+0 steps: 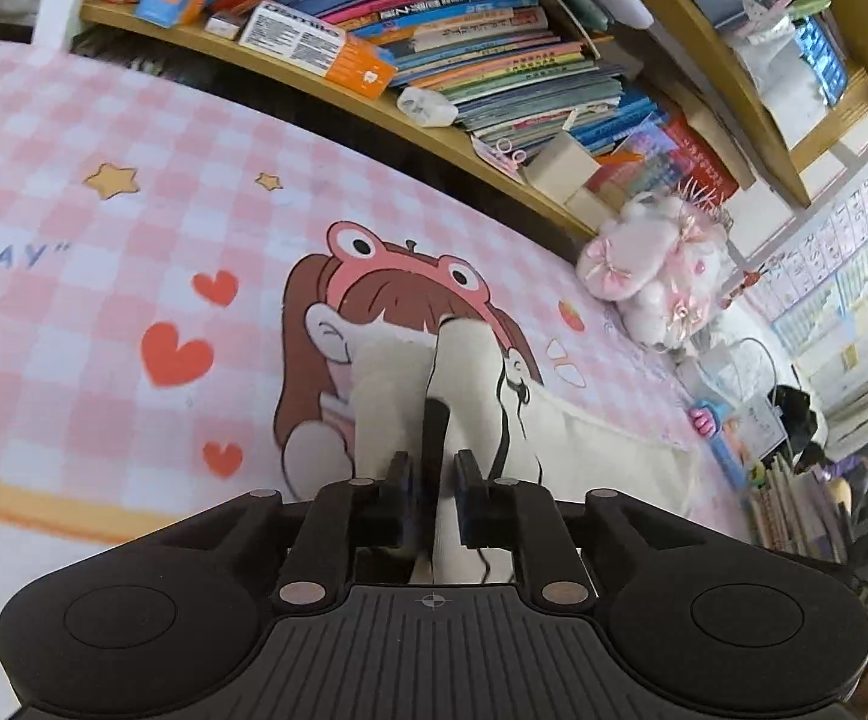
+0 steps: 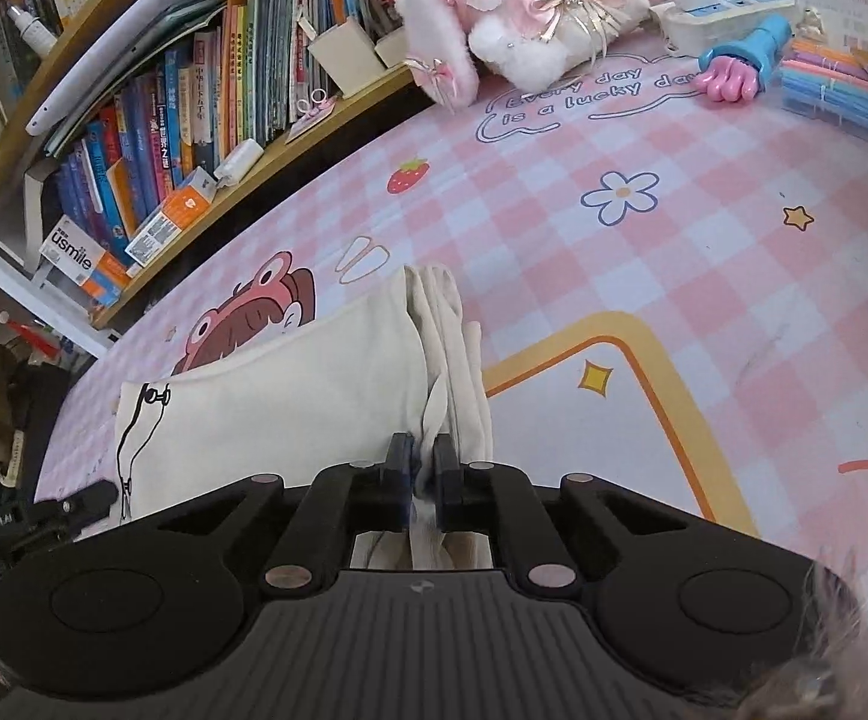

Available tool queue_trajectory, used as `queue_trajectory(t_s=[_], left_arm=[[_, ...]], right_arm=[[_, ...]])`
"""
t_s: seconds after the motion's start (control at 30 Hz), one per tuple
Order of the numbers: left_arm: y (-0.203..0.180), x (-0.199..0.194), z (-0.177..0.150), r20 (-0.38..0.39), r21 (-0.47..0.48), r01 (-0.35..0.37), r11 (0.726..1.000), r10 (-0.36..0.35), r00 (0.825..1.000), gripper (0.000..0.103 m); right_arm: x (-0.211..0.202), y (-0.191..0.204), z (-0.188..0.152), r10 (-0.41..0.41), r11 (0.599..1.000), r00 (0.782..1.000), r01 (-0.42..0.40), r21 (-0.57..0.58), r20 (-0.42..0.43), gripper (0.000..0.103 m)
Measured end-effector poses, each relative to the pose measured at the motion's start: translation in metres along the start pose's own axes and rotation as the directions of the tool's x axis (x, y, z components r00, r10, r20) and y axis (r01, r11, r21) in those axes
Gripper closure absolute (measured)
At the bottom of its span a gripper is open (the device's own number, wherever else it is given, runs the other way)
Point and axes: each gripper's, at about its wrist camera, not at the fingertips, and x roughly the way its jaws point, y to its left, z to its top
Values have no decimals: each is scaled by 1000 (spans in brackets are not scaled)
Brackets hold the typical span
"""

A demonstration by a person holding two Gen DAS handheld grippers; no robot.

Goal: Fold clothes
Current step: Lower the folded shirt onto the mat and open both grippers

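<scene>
Both tongs (image 1: 432, 474) (image 2: 425, 461) clamped on cream garment (image 2: 290, 414), pinched edges hidden.

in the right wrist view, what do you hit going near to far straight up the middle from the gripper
right gripper shut on the cream garment → bunched garment edge → strawberry print on the pink checked mat → plush toy

one cream garment (image 2: 290, 396); two grippers, left (image 1: 432, 468) and right (image 2: 424, 456); one plush toy (image 2: 530, 6); one desk mat (image 2: 644, 276)
</scene>
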Motion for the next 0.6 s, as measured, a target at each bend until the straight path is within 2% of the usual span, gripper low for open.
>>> queue_trajectory(t_s=[0.07, 0.13, 0.3, 0.43, 0.47, 0.57, 0.6], left_arm=[[1, 4, 2, -4, -5, 4, 1000, -4, 1000, 88], [3, 5, 1, -5, -14, -2, 1000, 2, 1000, 100], [7, 7, -1, -6, -37, -15, 999, 15, 1000, 100], [11, 9, -2, -7, -56, -26, 998, 25, 1000, 97], [10, 9, -3, 17, -49, -29, 998, 30, 999, 95], [1, 2, -5, 48, 11, -78, 997, 78, 996, 88], [-3, -1, -6, 59, 41, -104, 994, 102, 993, 81]], right_arm=[[0, 0, -1, -4, 1000, 1000, 4, -2, 2, 97], [0, 0, -1, -6, 1000, 1000, 6, -3, 0, 97], [0, 0, -1, -8, 1000, 1000, 8, -6, 0, 97], [1, 1, -1, -7, 1000, 1000, 7, -10, -2, 97], [1, 1, 0, -8, 1000, 1000, 8, -15, -5, 97], [1, 0, 1, -4, 1000, 1000, 4, -11, -9, 97], [1, 0, 1, -3, 1000, 1000, 3, -10, -11, 97]])
